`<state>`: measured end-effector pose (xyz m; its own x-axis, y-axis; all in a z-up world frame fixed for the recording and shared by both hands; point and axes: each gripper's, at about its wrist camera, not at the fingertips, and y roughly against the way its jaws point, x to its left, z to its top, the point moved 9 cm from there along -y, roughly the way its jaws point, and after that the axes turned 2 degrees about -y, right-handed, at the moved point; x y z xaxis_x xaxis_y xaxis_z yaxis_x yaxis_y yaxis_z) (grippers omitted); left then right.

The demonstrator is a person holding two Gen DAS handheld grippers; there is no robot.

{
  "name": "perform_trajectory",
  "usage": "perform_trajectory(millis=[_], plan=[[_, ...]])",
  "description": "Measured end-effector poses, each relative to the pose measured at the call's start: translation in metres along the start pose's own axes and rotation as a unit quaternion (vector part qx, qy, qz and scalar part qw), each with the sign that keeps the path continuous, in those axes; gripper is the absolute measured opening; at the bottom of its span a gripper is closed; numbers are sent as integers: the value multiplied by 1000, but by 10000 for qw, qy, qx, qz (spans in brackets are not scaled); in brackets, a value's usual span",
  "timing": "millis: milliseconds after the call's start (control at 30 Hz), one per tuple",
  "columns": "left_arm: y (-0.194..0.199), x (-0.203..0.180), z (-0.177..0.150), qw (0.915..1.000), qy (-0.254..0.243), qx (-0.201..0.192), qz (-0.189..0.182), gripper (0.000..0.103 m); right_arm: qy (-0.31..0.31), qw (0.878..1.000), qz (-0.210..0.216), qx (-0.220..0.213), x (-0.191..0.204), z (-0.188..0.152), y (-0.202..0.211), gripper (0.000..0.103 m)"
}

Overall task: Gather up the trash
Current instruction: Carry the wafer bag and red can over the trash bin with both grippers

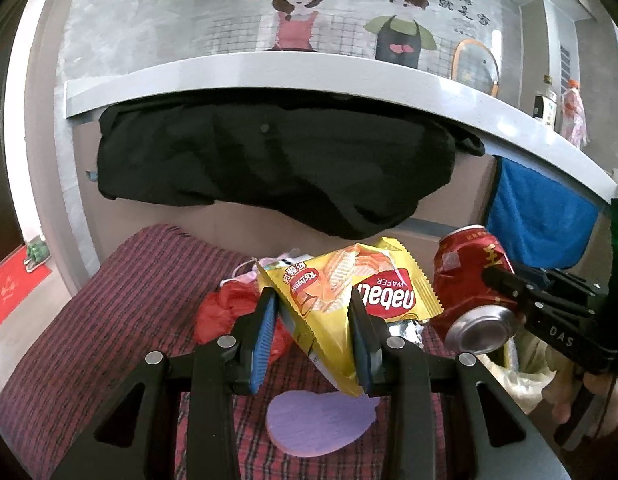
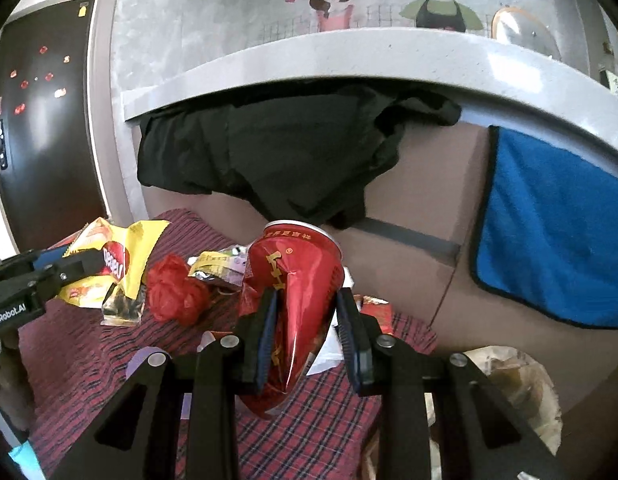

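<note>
My left gripper [image 1: 313, 300] is shut on a yellow wafer wrapper [image 1: 349, 284] and holds it above the red plaid cloth [image 1: 109, 320]. My right gripper [image 2: 307, 304] is shut on a dented red drink can [image 2: 297, 280], also lifted off the cloth. In the left wrist view the can [image 1: 469, 280] and right gripper [image 1: 505, 284] are at the right. In the right wrist view the wrapper [image 2: 121, 264] and left gripper [image 2: 81, 260] are at the left. A crumpled red bag [image 2: 175, 292] and small wrappers [image 2: 213, 266] lie on the cloth.
A purple mat [image 1: 321, 420] lies on the cloth below my left gripper. A black garment [image 1: 269, 164] and a blue towel [image 1: 541, 216] hang from the white counter edge [image 1: 309, 72] behind. A bag-lined bin [image 2: 509, 392] sits low at the right.
</note>
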<state>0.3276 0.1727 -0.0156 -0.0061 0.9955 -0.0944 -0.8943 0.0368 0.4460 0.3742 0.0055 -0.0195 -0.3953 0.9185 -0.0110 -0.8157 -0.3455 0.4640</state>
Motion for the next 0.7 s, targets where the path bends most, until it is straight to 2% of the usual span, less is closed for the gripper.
perform_trajectory(millis=[133,233,433,700], plan=[[-4,-22,6,9999,-103,-6,-81,35,-121,9999,-43,-83,-16,2,8,27],[-8,-49,12,9994,-172,-32,-290,35,-182,9996,-156,-158,-33,1,19,27],[-23,-120,14,9966,-359,15,-745,35,-302,9970,-639,-317,-91,-6,55,27],[-38,-214,-4,9895,-658,189,-1275,35,-561,9884,-1349,-424,-172,-29,102,27]])
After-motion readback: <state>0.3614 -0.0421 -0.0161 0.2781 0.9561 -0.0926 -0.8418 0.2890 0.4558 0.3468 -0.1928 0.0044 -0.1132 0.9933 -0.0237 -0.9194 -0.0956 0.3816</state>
